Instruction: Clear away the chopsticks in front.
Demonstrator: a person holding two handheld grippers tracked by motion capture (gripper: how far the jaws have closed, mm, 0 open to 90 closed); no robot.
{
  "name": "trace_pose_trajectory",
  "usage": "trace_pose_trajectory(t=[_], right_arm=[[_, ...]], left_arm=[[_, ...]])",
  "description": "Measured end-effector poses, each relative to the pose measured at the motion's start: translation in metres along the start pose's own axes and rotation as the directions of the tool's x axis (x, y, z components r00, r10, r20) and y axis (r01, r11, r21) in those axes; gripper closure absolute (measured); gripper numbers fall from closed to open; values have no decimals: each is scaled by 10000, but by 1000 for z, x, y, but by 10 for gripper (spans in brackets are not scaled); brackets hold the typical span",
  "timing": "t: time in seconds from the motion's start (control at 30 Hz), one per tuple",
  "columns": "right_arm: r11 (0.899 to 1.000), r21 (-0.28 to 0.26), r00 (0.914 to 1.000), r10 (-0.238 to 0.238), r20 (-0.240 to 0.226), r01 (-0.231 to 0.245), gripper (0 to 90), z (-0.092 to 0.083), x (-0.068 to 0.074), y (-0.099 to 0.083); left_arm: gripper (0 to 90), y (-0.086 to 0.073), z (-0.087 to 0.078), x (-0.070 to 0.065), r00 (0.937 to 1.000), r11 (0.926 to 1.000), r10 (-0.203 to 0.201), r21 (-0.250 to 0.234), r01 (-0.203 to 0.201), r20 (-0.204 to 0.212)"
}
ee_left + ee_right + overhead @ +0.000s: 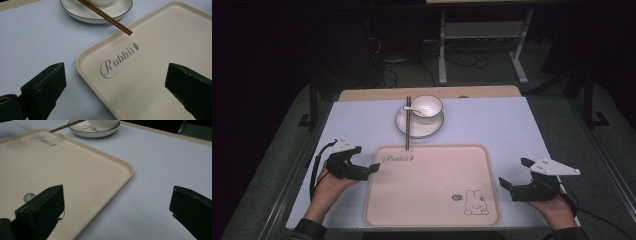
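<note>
— Item one, left hand-held gripper (113,92): jaws wide apart, holding nothing; I have it straddling the tray's (155,75) near-left corner. Right hand-held gripper (116,213): equally wide, empty, over the tray's right edge.

— Progress?

— I judge nothing started. Bowl (427,106), plate (419,125), chopsticks (408,122) lie beyond the tray on the worktop (507,125), well apart from both.

Probably a lab: dark room, floor cables (462,60), metal stand (484,45).
</note>
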State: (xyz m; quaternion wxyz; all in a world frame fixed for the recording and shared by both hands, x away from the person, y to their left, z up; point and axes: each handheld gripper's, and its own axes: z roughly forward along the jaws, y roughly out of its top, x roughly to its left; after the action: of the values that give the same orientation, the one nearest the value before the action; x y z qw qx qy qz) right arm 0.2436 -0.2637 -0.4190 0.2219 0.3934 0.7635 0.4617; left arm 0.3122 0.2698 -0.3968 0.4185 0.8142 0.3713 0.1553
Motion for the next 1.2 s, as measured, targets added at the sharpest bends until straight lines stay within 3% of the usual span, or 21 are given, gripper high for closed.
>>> trace_pose_trajectory(t=[0.67, 1.2], right_arm=[[10000, 3, 10000, -6, -21, 6, 0, 1, 0, 0], [9999, -39, 9999, 149, -78, -150, 0, 0, -1, -1]], left_arm=[[44, 39, 36, 1, 9994, 9995, 160, 284, -169, 317], [90, 84, 87, 12, 9999, 9966, -81, 826, 72, 106]])
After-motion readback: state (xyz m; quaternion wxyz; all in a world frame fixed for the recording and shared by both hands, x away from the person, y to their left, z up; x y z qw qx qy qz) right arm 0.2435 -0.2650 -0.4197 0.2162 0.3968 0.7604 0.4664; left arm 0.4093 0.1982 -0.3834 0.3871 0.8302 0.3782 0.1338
